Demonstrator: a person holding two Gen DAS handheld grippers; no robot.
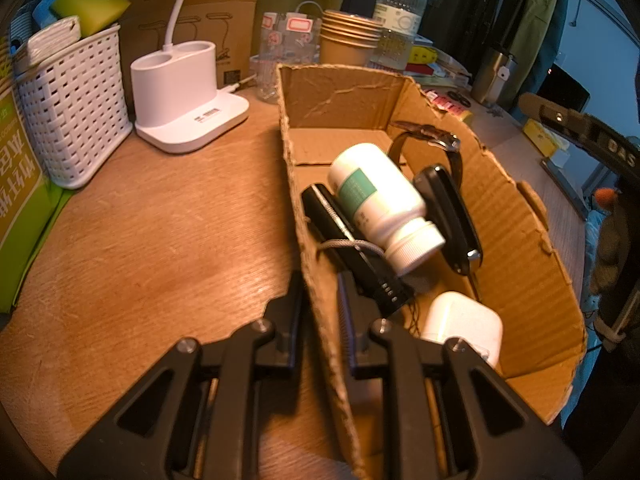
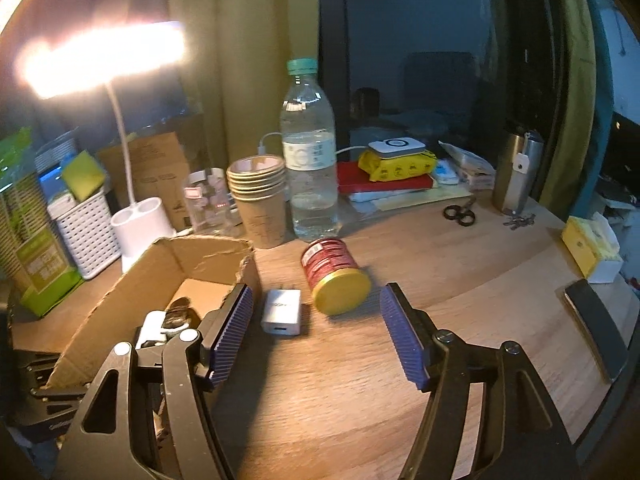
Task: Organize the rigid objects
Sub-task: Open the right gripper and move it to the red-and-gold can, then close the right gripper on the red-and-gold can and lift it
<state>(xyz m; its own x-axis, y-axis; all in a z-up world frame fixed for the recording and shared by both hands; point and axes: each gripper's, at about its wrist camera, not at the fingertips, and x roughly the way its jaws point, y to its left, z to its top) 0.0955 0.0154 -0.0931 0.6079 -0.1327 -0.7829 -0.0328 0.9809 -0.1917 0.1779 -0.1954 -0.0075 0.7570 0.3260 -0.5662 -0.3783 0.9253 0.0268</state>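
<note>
On the wooden desk, we are partway through filling the cardboard box point(image 1: 520, 248).
Inside it we already see a white pill bottle point(image 1: 380, 200), a wristwatch point(image 1: 436, 140), a black car key point(image 1: 448, 216), a black stick-like device point(image 1: 344, 240) and a white earbud case point(image 1: 464, 324). Our left gripper point(image 1: 320, 320) is clamped tight on the box's near left wall, steadying it. Our right gripper point(image 2: 316, 332) stands wide apart and holds nothing; just beyond it, right of the box, the white charger point(image 2: 281, 312) and the red can point(image 2: 334, 276) lying on its side wait to go in. A phone point(image 2: 596, 332) lies at the desk's right edge.
</note>
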